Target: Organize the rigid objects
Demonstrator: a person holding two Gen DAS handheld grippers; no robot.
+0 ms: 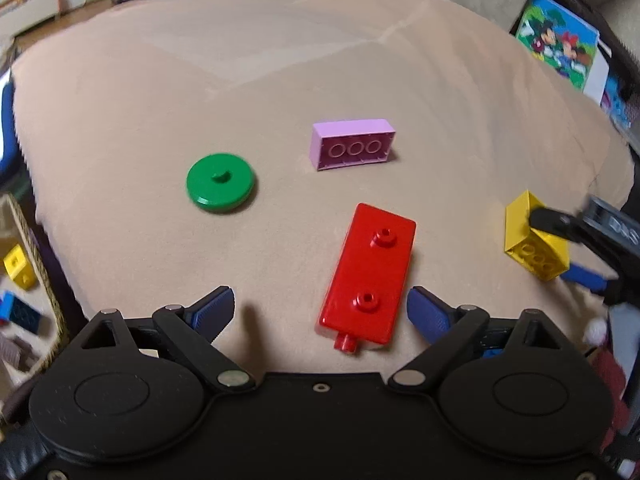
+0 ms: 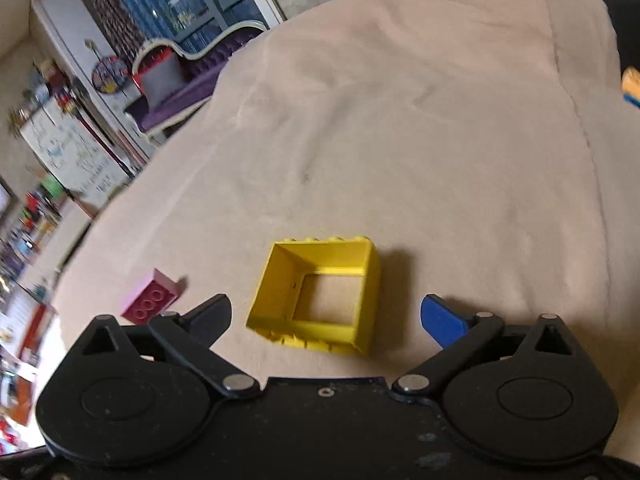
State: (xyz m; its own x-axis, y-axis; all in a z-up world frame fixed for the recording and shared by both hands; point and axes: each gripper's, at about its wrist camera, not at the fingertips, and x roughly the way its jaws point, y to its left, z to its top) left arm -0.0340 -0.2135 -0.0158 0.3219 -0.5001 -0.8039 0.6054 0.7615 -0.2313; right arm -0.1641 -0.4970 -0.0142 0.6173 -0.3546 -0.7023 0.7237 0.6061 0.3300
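A red flat plate (image 1: 370, 274) with two studs lies on the beige cloth (image 1: 280, 80), between the open fingers of my left gripper (image 1: 320, 308). A green disc (image 1: 220, 182) lies to the left and a pink brick (image 1: 352, 144) lies on its side beyond. My right gripper (image 2: 326, 316) is open around a yellow hollow frame brick (image 2: 320, 292) on the cloth, its fingers apart from the brick's sides. In the left wrist view that gripper (image 1: 560, 240) shows at the right by the yellow brick (image 1: 532, 240). The pink brick (image 2: 150, 298) also shows in the right wrist view.
A basket (image 1: 40, 272) at the left edge holds yellow and blue bricks. A picture book (image 1: 560, 40) stands at the far right. Shelves and clutter (image 2: 60, 140) surround the cloth-covered surface (image 2: 400, 120).
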